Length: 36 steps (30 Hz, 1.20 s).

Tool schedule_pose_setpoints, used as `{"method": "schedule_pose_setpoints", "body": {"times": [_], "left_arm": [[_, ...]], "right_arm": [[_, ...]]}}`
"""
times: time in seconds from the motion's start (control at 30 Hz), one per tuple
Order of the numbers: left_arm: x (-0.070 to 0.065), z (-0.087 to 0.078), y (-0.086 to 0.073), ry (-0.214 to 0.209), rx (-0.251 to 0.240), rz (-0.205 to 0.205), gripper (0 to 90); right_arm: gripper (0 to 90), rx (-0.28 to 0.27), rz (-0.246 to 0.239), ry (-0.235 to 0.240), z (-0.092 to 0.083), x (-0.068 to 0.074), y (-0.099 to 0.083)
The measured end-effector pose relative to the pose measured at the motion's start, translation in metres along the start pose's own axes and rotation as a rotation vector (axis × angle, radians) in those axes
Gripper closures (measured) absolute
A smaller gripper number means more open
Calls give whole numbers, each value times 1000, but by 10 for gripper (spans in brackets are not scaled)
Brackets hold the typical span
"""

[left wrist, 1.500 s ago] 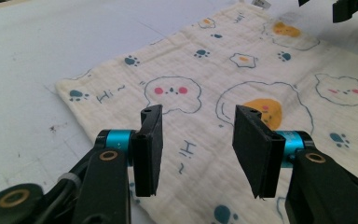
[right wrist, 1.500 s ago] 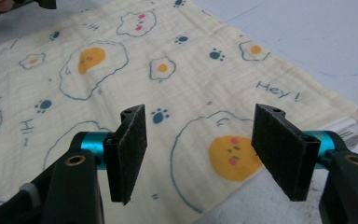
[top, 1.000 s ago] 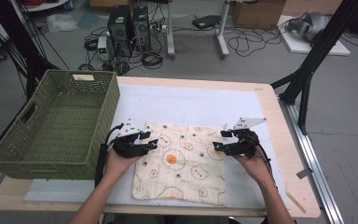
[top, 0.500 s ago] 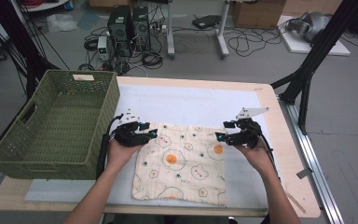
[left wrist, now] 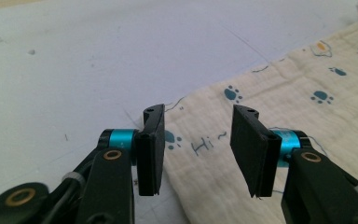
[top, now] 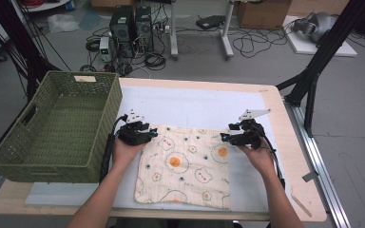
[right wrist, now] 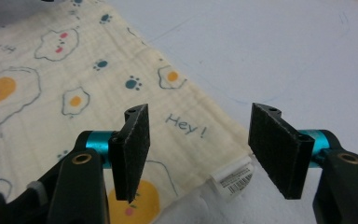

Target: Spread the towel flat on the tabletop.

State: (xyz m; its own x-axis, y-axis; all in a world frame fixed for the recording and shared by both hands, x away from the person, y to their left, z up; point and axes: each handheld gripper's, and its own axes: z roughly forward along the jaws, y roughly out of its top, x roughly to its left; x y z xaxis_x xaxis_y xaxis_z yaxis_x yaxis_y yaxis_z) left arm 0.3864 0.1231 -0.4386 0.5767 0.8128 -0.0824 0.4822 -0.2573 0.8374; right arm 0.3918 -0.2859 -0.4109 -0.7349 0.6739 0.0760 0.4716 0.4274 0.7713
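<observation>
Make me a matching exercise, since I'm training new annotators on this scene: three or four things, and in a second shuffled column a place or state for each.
Things:
1. cloth
2. basket
3. left gripper
4. barcode label

Places or states:
A. stands at the table's left edge
B. jaws open at the cloth's far left corner
C. lies flat on the white mat
D. sticks out from the cloth's edge, between the right gripper's jaws

Pairs: 1-C, 2-A, 3-B, 4-D
</observation>
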Motion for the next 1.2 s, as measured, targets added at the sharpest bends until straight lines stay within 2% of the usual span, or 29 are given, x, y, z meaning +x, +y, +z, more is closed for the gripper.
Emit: {"method": "schedule_pose_setpoints", "body": {"times": [0.1,0.2,0.33,0.4,0.43,0.53,0.67,0.77,0.9,1.03,1.2], "left_arm": [[2,7,-3,17,27,-15,566],[2,11,-5,57,64,11,576],[5,12,-7,75,73,0,612],[5,12,-7,81,76,10,644],[5,12,-7,80,73,13,652],[3,12,-6,75,75,20,713],[0,13,-6,57,77,40,819],[0,13,-6,49,77,40,854],[1,12,-6,42,74,28,867],[3,10,-6,29,57,9,870],[4,4,-3,20,19,-3,871]], "right_arm": [[394,21,8,-7,5,-4,-3],[407,47,5,-20,11,-5,-5],[424,78,14,-26,19,-7,-8],[447,89,18,-33,22,-7,-8],[462,97,17,-49,24,-7,-8],[524,133,17,-55,29,-7,-11],[651,143,7,-70,29,-5,-10],[732,137,14,-48,29,-7,-10],[829,123,56,-7,29,-9,-12],[862,112,61,16,25,-9,-11],[865,94,34,17,17,-6,-6]]}}
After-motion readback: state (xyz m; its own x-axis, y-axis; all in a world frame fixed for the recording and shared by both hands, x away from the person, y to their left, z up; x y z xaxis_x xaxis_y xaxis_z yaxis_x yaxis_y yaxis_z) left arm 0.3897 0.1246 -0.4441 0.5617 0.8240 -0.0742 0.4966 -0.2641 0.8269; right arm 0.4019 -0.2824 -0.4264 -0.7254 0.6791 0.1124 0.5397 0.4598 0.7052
